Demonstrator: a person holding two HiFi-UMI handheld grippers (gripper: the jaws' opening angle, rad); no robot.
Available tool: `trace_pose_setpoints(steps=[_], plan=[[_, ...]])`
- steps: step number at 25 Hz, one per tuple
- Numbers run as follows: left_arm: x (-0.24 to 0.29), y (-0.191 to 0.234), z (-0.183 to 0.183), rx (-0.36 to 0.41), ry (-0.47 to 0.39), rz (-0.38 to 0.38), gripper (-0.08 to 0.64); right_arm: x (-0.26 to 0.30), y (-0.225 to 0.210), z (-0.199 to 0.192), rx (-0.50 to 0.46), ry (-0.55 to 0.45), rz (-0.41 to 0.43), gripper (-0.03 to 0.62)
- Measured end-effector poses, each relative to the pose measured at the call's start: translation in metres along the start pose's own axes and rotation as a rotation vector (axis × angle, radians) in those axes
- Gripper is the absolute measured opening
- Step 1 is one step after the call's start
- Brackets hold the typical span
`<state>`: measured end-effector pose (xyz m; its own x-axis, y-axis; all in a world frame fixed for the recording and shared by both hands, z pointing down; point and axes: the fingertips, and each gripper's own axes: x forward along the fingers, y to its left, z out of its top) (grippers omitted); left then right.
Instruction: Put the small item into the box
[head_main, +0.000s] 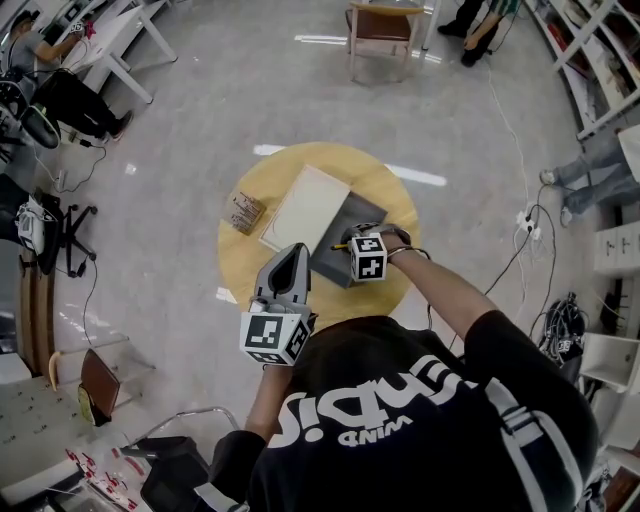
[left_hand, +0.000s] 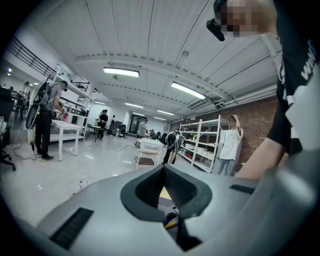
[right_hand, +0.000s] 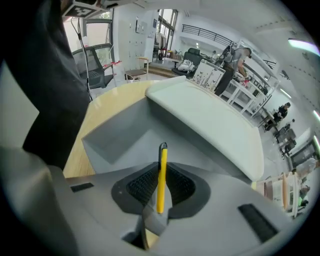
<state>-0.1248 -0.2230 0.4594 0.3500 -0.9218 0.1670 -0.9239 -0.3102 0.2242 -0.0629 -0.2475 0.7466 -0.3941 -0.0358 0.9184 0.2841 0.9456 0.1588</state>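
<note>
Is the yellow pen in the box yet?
Not yet. Done: the grey box is open, with its lid off to one side. In hand: the right gripper pinches the yellow pen right at the box. Left to do: lower it in and let go. The left gripper is shut on nothing.

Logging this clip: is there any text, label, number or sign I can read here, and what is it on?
"WIND" (probably; seen upside down): small line on the black shirt. The big white print above it is not readable.
Left cube and right cube: square black-and-white markers, no letters.
Small packet on the table: print too small to read.
Yellow pencil: no print shows.
</note>
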Motion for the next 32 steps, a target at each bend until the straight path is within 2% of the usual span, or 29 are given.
trace_pose_setpoints(steps=[12, 21, 28, 32], plan=[[-0.004, 0.008, 0.001, -0.008, -0.005, 0.012, 0.009, 0.007, -0.002, 0.002, 0.0, 0.021, 0.007, 0.048], [-0.007, 0.009, 0.001, -0.005, -0.005, 0.001, 0.009, 0.003, -0.002, 0.003, 0.026, 0.01, 0.002, 0.092], [-0.007, 0.005, 0.002, 0.0, -0.009, -0.012, 0.009, -0.007, -0.002, -0.003, 0.061, 0.003, -0.027, 0.09], [-0.008, 0.001, 0.002, 0.0, -0.011, -0.021, 0.009, -0.021, -0.008, -0.001, 0.112, -0.044, -0.072, 0.044]])
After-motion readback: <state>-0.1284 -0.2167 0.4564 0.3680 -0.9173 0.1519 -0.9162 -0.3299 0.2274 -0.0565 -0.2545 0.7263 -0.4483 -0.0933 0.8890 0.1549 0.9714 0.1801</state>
